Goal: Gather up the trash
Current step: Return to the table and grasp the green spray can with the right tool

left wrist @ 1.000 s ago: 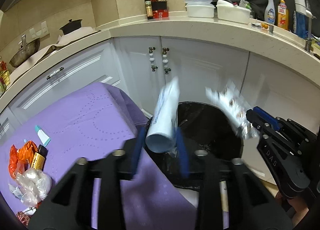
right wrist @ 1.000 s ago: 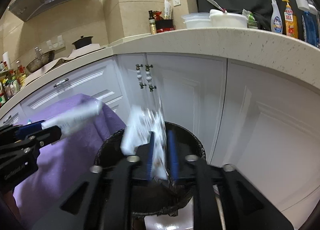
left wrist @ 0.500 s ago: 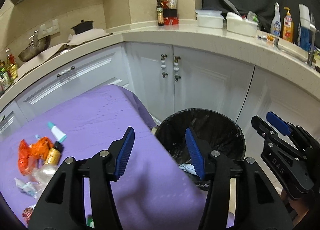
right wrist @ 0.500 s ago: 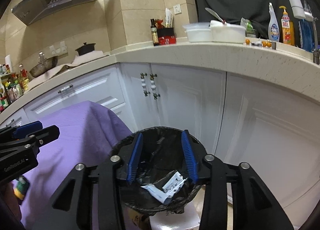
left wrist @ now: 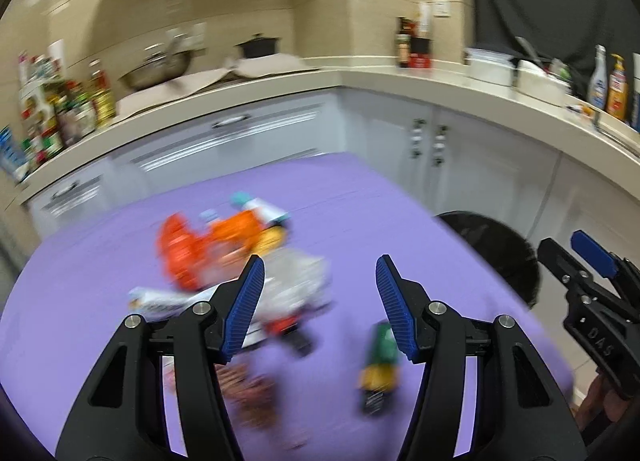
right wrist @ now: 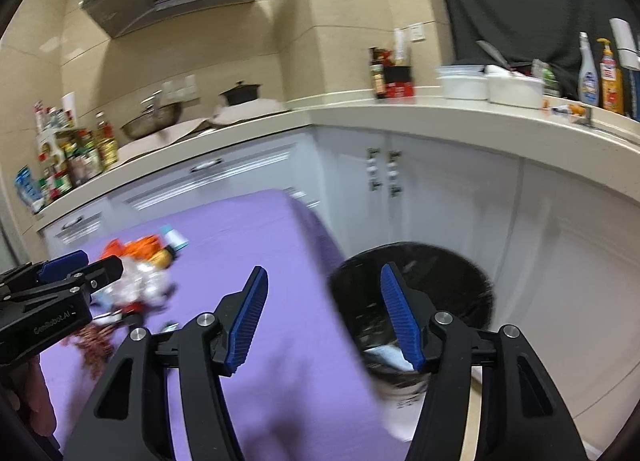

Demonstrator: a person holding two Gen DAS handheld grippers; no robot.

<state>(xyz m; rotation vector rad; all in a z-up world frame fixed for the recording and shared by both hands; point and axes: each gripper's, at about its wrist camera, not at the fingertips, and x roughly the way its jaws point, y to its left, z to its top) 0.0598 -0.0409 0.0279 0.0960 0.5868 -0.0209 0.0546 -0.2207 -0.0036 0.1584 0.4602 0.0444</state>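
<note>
- Left gripper (left wrist: 320,285): jaws spread wide and holding nothing, above the purple tablecloth (left wrist: 360,197), with the heap of trash (left wrist: 240,261) just beyond its left fingertip.
- Right gripper (right wrist: 322,301): jaws spread wide and holding nothing, over the table edge where it meets the black-lined bin (right wrist: 416,285); from the left wrist view it shows at the far right (left wrist: 576,257).
- Heap of trash: an orange wrapper (left wrist: 188,249), a crinkled clear bag (left wrist: 296,285) and a white tube with a teal cap (left wrist: 260,207) lie bunched together on the cloth; motion blur hides finer detail.
- Small green-and-yellow bottle (left wrist: 380,373): lying on the cloth apart from the heap, near the right fingertip of the left gripper.
- Bin: on the floor just beside the table, in front of the white cabinets (right wrist: 440,189); a pale scrap (right wrist: 388,355) lies inside.
</note>
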